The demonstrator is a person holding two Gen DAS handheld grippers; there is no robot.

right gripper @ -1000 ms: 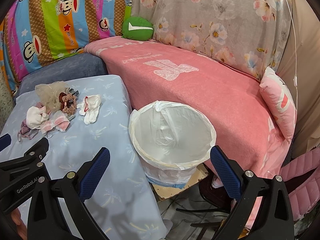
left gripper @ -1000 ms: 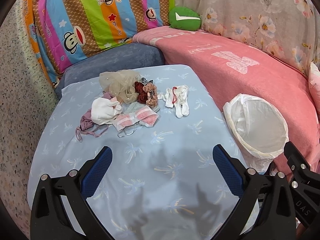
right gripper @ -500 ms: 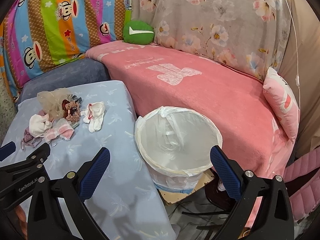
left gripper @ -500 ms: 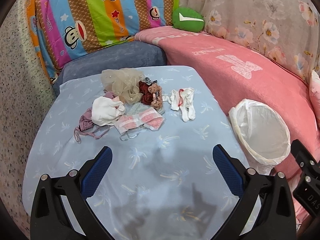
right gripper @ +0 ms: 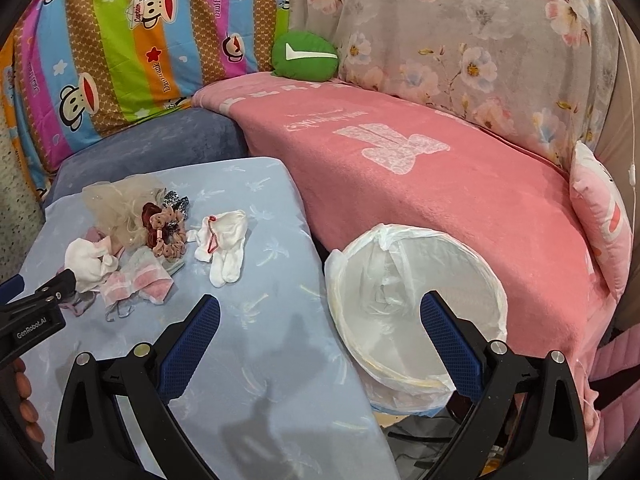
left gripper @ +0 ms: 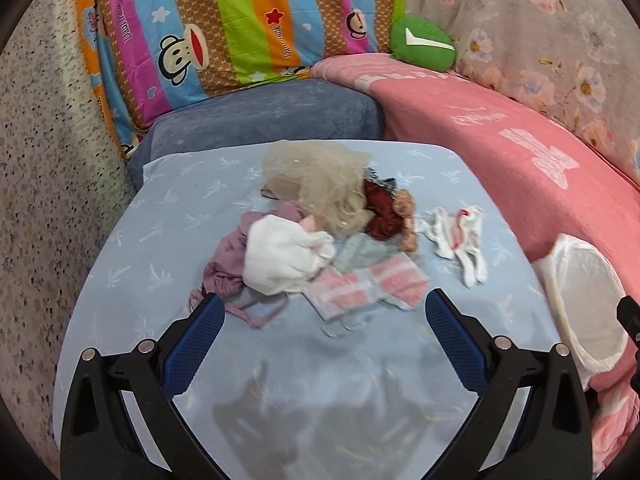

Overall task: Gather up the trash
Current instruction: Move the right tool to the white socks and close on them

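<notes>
Blue-clothed table (left gripper: pixel 280 380) carries a heap of rags (left gripper: pixel 320 248); beside it the white-lined bin (right gripper: pixel 416 304) looks empty, left tongs (left gripper: pixel 320 320) and right tongs (right gripper: pixel 316 320) both spread, gripping nothing.

"GenRobot.AI" in white on the black left claw (right gripper: pixel 34 326), seen from right wrist cam. Striped monkey sheet (right gripper: pixel 120 40): "Daul frank" printed repeatedly, "Captain" on the monkey's hat. Same sheet (left gripper: pixel 224 24) in left cam: "Captain", "Daul frank". Pink blanket (right gripper: pixel 400 168) has white script, too faint to read.
</notes>
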